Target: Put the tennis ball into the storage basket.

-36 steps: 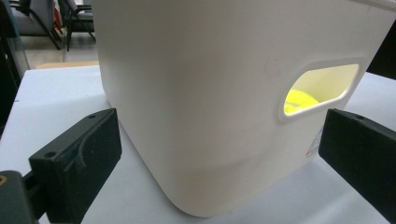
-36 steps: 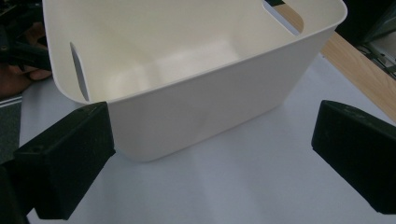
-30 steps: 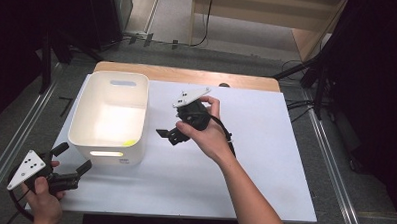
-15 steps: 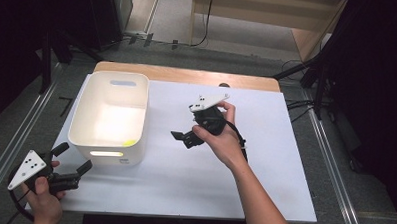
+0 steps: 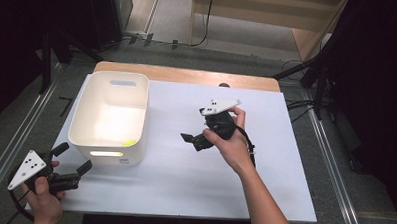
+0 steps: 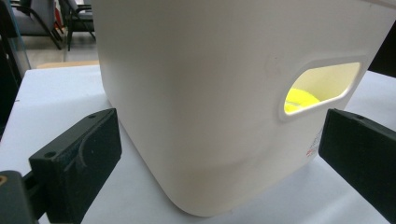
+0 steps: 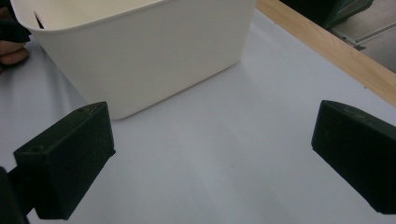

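white tabletop sheet [image 5: 184,181]: it covers the wooden table from the near edge almost to the far one, and the bare stretch between your two hands is your working room, so keep any swing low and over it.
cream plastic bin with cut-out handles [image 5: 109,120]: it stands upright on the left half of the sheet. in the left gripper view its near wall and corner sit straight ahead between the jaws, close but not touching. if you mean to grip it, square up to the handle slot [image 6: 322,86] rather than the rounded corner, which would likely slip.
right gripper [image 5: 195,140]: you hold it over the middle of the sheet, to the right of the bin, pointing left towards it. its jaws stand wide apart with nothing between them, and the right gripper view has bare sheet and the bin's side wall ahead.
left gripper [image 5: 74,163]: it sits at the near left corner of the sheet, just in front of the bin's near wall, jaws spread wide and holding nothing. ease forward level so one jaw goes through the slot and the other stays outside the wall.
yellow object in the bin [image 6: 299,99]: something bright yellow lies on the bin floor by the near wall, glimpsed through the slot. its shape i cannot tell. don't tip the bin or it may roll.
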Tool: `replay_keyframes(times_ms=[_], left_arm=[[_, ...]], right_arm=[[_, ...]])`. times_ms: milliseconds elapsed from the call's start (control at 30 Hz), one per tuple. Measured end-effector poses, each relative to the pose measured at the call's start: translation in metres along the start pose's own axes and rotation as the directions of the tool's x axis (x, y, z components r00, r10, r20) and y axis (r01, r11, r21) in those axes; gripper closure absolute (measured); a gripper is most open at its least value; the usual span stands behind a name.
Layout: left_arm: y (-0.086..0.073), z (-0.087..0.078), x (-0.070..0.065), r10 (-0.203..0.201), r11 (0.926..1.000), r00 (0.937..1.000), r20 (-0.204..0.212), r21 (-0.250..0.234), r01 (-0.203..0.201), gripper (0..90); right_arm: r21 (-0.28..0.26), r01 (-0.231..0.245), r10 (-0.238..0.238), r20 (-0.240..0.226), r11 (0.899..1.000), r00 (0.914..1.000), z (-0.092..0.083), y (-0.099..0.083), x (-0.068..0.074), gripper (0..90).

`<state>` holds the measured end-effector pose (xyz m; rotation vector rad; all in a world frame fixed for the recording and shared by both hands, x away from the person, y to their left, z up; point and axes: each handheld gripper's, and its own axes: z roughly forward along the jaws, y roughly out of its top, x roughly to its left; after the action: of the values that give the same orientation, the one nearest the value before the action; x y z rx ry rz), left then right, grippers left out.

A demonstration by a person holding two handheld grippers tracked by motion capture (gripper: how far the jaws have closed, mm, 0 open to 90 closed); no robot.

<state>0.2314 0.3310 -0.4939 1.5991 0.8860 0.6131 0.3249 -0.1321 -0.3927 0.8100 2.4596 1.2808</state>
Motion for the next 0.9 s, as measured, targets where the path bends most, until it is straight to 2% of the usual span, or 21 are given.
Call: replay_keyframes(times_ms=[400, 867, 900], left_arm=[[0.0, 0.0, 0.0, 0.002, 1.0, 1.0, 0.0, 0.002, -0.002, 0.0], [0.0, 0.0, -0.001, 0.002, 1.0, 1.0, -0.003, 0.001, -0.002, 0.0], [0.0, 0.0, -0.001, 0.002, 1.0, 1.0, -0.003, 0.001, -0.002, 0.0]], right_arm=[[-0.024, -0.03, 0.031, 0.028, 0.999, 0.9991, -0.012, -0.02, -0.005, 0.0], [-0.048, -0.075, 0.078, 0.073, 0.996, 0.9943, -0.029, -0.055, -0.015, 0.0], [-0.048, -0.09, 0.093, 0.075, 0.995, 0.9928, -0.031, -0.057, -0.016, 0.0]])
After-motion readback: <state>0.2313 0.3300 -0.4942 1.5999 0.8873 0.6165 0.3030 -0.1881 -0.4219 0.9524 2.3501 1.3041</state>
